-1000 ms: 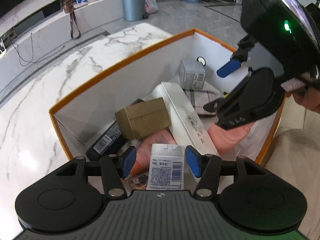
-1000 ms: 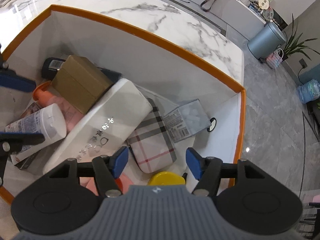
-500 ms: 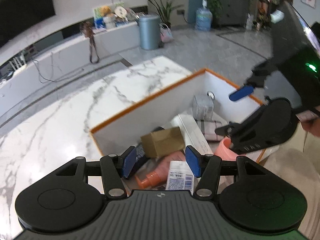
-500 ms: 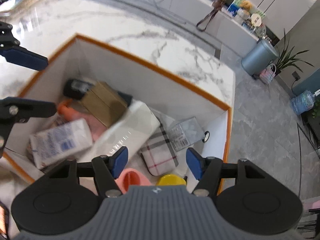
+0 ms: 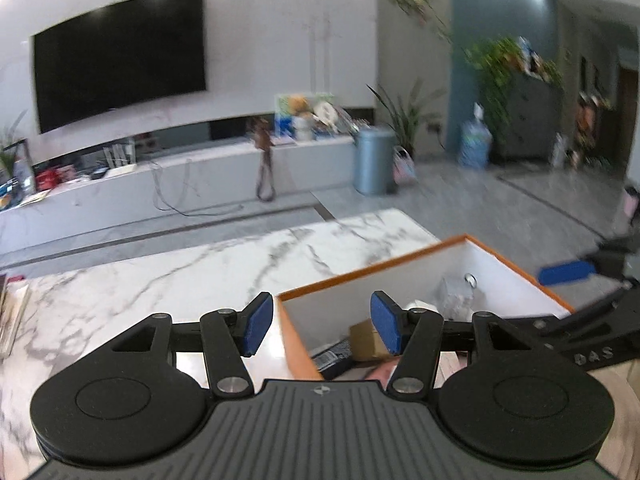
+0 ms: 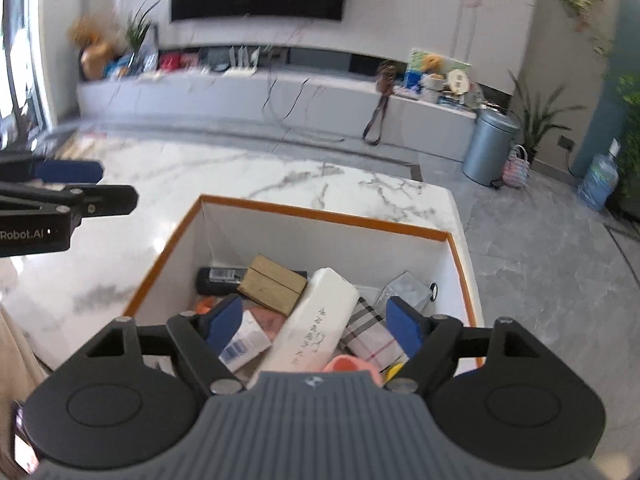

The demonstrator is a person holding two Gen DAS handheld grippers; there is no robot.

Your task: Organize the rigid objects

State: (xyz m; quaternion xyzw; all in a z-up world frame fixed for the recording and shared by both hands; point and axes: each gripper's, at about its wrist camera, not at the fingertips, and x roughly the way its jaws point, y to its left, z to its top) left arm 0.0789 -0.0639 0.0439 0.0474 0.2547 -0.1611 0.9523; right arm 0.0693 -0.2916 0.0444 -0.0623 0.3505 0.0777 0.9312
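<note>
A white box with an orange rim (image 6: 320,214) stands on the marble table. It holds a brown cardboard box (image 6: 272,284), a long white box (image 6: 316,320), a plaid case (image 6: 368,332), a black item (image 6: 218,280), a clear packet (image 6: 404,288) and a white barcode bottle (image 6: 244,344). My right gripper (image 6: 314,326) hovers above the box. Its jaws are opening and nothing is between them. My left gripper (image 5: 322,328) is open and empty over the box's left corner (image 5: 282,300). Its blue pad (image 6: 68,171) shows at the left edge.
The marble tabletop (image 5: 160,288) stretches left of and behind the box. A pink item (image 6: 348,364) and a yellow one (image 6: 394,370) lie at the box's near side. Across the floor stand a TV console (image 6: 280,92) and a grey bin (image 6: 492,144).
Both grippers have risen and tilted up away from the box, so the room now fills the upper views. The right gripper's jaws have spread wider. The left jaws look unchanged.
</note>
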